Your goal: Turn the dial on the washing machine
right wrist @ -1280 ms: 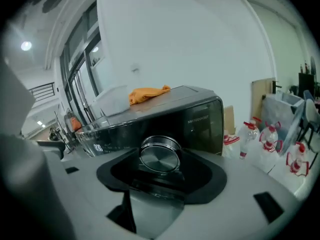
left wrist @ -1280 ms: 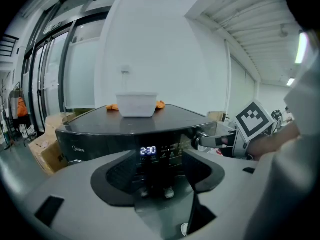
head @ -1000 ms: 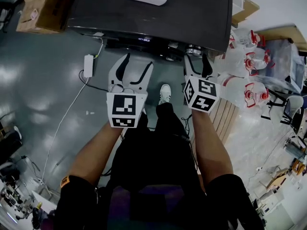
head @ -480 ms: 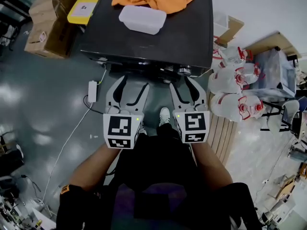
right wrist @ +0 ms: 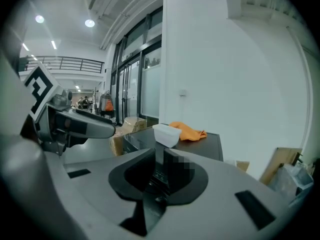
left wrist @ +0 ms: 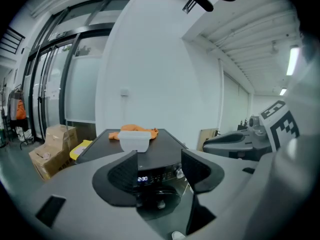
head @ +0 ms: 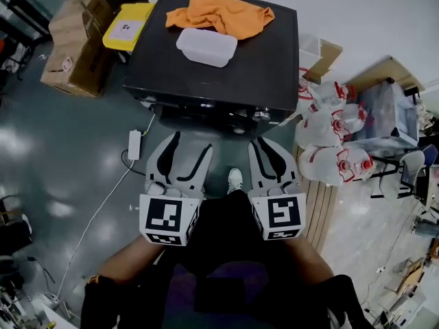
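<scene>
The black washing machine (head: 219, 74) stands ahead, with an orange cloth (head: 221, 11) and a white plastic tub (head: 206, 46) on its top. Its silver dial (head: 261, 115) sits on the front panel's right side; the left gripper view shows the dial (left wrist: 179, 172) beside the lit display (left wrist: 142, 178). My left gripper (head: 192, 142) hangs open short of the panel, nothing between its fingers. My right gripper (head: 264, 142) is held back below the dial without touching it. Its jaws are closing to a narrow gap with nothing in them (right wrist: 159, 164).
Cardboard boxes (head: 75, 46) and a yellow box (head: 127, 25) stand left of the machine. A white power strip (head: 135, 144) with its cable lies on the grey floor. Bagged bottles (head: 329, 129) and wooden slats (head: 319, 184) crowd the right. The person's shoe (head: 235, 180) is between the grippers.
Both grippers have drawn back from the machine's front toward the person. The right gripper came away from the dial and its jaws narrowed. More of the machine's top shows now.
</scene>
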